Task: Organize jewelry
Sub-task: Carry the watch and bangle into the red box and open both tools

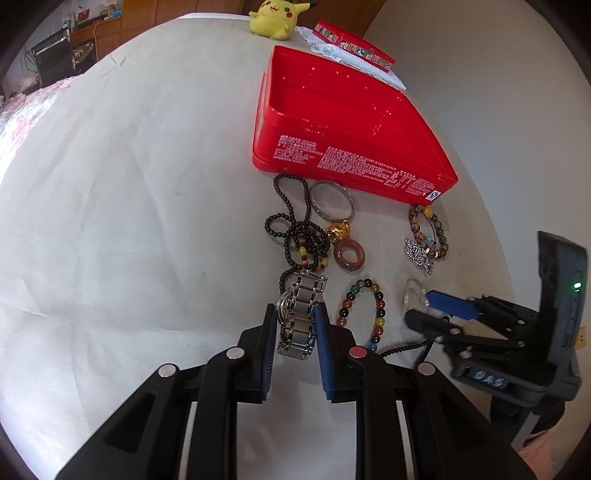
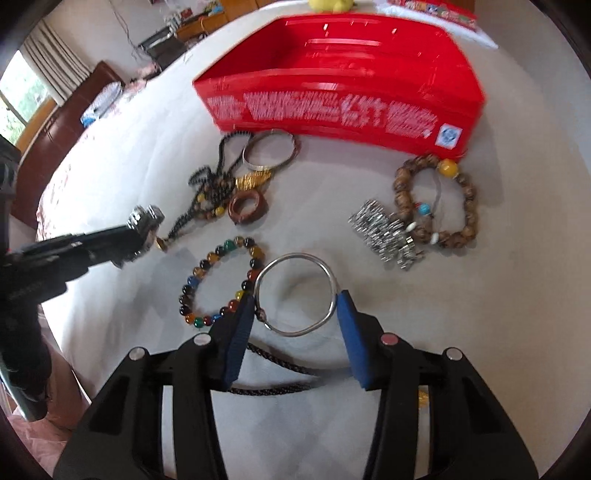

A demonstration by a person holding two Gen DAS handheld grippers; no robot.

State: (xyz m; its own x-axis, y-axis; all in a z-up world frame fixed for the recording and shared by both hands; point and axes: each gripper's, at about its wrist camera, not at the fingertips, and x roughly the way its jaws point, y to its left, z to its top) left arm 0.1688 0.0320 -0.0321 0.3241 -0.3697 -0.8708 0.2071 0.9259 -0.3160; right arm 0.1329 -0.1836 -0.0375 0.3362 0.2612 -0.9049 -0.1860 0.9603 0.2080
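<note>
My left gripper point(image 1: 295, 317) is shut on a steel link watch point(image 1: 301, 314), held just above the white cloth; it also shows in the right wrist view point(image 2: 142, 230). My right gripper point(image 2: 295, 302) grips a thin silver bangle point(image 2: 297, 295) across its width between the blue pads. An open, empty red tin box point(image 1: 347, 125) lies beyond the jewelry. On the cloth lie a multicolour bead bracelet point(image 2: 221, 280), a black bead necklace point(image 1: 295, 229), a silver bangle point(image 1: 332, 199), a brown ring point(image 1: 349, 254), a wooden bead bracelet point(image 2: 436, 201) and a rhinestone piece point(image 2: 384, 230).
A yellow plush toy point(image 1: 275, 16) and the red lid point(image 1: 352, 42) on a lace cloth sit at the far table edge. A dark braided cord point(image 2: 280, 373) lies under my right gripper. Room furniture is at the far left.
</note>
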